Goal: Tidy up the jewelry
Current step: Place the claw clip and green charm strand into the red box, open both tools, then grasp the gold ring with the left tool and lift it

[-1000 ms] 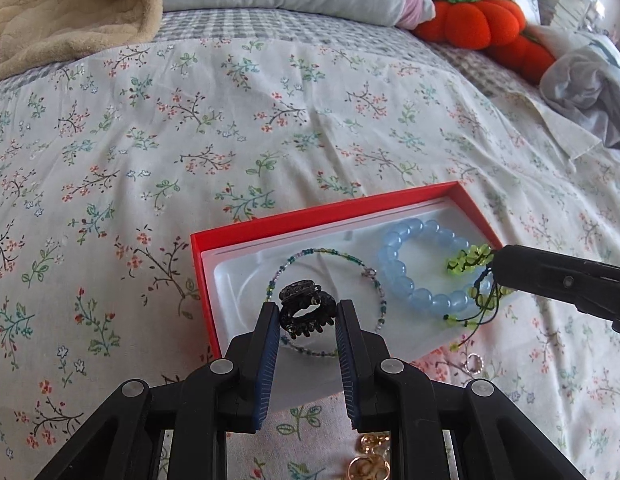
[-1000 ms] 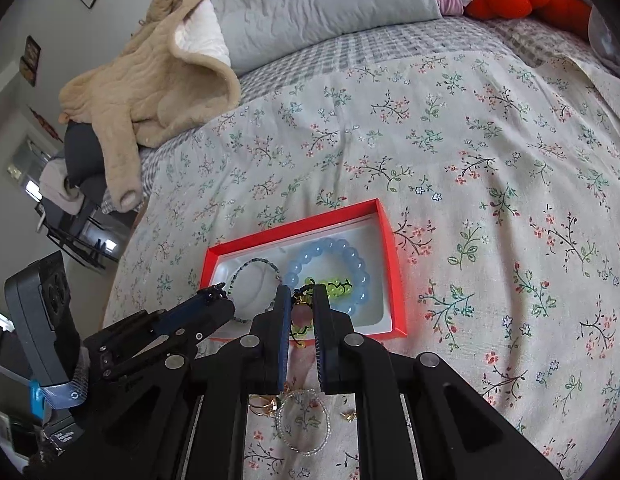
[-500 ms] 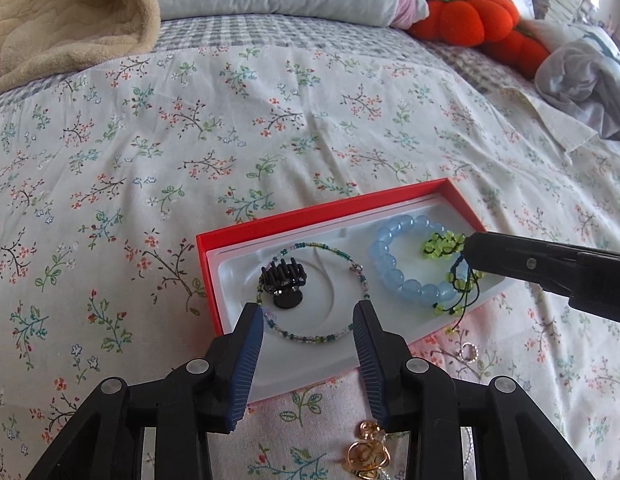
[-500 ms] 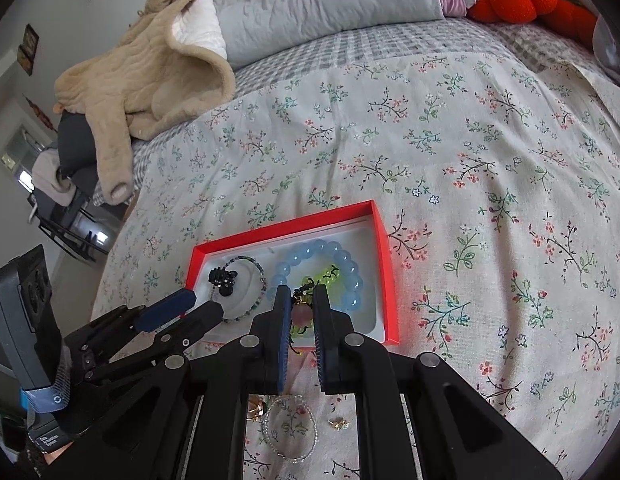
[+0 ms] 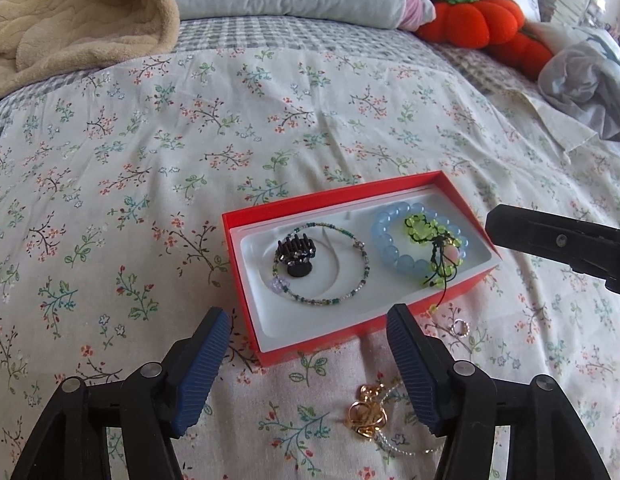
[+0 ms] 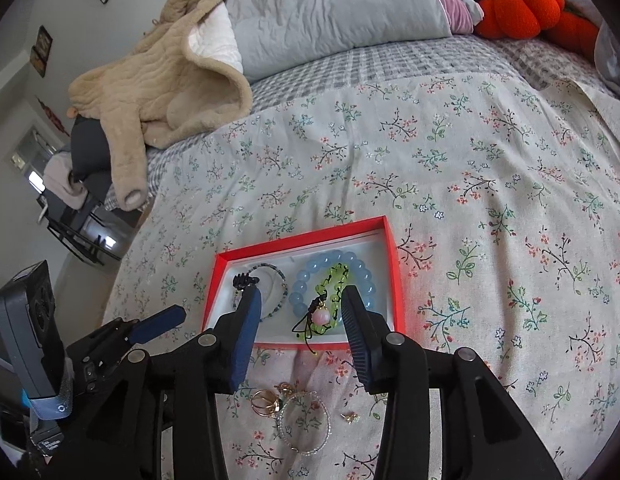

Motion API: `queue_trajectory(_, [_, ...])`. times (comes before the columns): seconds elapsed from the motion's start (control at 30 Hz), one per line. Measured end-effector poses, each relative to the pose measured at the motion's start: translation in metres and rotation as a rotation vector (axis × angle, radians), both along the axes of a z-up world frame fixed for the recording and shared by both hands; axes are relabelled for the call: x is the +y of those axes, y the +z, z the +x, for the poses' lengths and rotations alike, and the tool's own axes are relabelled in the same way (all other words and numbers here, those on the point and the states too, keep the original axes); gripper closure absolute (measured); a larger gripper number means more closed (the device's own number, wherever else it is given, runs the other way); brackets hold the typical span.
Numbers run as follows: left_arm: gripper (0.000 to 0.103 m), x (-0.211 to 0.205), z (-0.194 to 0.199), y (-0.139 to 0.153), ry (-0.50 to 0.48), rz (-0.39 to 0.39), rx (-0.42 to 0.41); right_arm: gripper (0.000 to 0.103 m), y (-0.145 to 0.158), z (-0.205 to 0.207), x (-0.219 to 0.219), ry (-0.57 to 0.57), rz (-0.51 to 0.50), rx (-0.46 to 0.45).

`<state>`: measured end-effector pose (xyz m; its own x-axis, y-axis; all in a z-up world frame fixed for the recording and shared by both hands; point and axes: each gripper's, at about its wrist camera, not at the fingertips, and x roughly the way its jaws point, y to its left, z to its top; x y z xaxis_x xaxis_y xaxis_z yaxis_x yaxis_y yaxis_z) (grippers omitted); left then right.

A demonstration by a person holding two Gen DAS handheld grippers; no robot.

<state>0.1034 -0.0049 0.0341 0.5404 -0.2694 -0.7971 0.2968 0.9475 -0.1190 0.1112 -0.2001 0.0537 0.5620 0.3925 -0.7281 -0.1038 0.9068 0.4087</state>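
A red box [image 5: 265, 216] [image 6: 394, 264] with a white liner lies on the floral bedspread. In it are a black hair claw [image 5: 295, 254] [image 6: 242, 280], a thin beaded bracelet [image 5: 362, 276], a blue bead bracelet [image 5: 384, 242] [image 6: 310, 272] and a green bead bracelet with black cord and a pink bead [image 5: 438, 248] [image 6: 322, 316]. My left gripper [image 5: 310, 322] is open and empty just in front of the box. My right gripper [image 6: 299, 308] is open above the green bracelet and holds nothing.
Gold earrings [image 5: 366, 416] [image 6: 265, 400], a clear bead bracelet [image 6: 305, 420], a small ring [image 5: 460, 326] and a small gold stud [image 6: 350, 417] lie on the bedspread in front of the box. A beige blanket [image 6: 157, 76], pillows and orange pumpkin cushions [image 5: 478, 20] lie at the far end.
My left gripper opened, dropped the black hair claw into the box and drew back. My right gripper opened and released the green bracelet into the box.
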Motion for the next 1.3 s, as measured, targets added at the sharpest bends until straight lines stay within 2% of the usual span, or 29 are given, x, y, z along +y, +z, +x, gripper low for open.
queue_trajectory(0.13, [0.03, 0.003, -0.009, 0.003, 0.0, -0.006, 0.009, 0.051, 0.004, -0.012, -0.002, -0.002, -0.027, 0.006])
queue_trajectory(0.37, [0.017, 0.007, -0.026, 0.006, 0.009, 0.01, 0.002, 0.046, 0.009, -0.033, -0.009, -0.015, -0.06, 0.012])
queue_trajectory(0.73, [0.011, 0.021, -0.045, -0.004, 0.019, 0.04, 0.031, 0.033, 0.011, -0.062, -0.012, -0.013, -0.117, 0.022])
queue_trajectory(0.93, [0.01, 0.032, -0.051, -0.016, 0.011, 0.062, 0.06, 0.032, -0.006, -0.071, 0.0, 0.025, -0.204, 0.061])
queue_trajectory(1.1, [0.01, 0.036, -0.053, -0.032, 0.0, 0.108, 0.084, 0.032, -0.031, -0.078, 0.005, 0.056, -0.247, 0.123])
queue_trajectory(1.3, [0.01, 0.032, -0.057, -0.044, -0.038, 0.122, 0.107, 0.032, -0.06, -0.085, 0.015, 0.106, -0.333, 0.185])
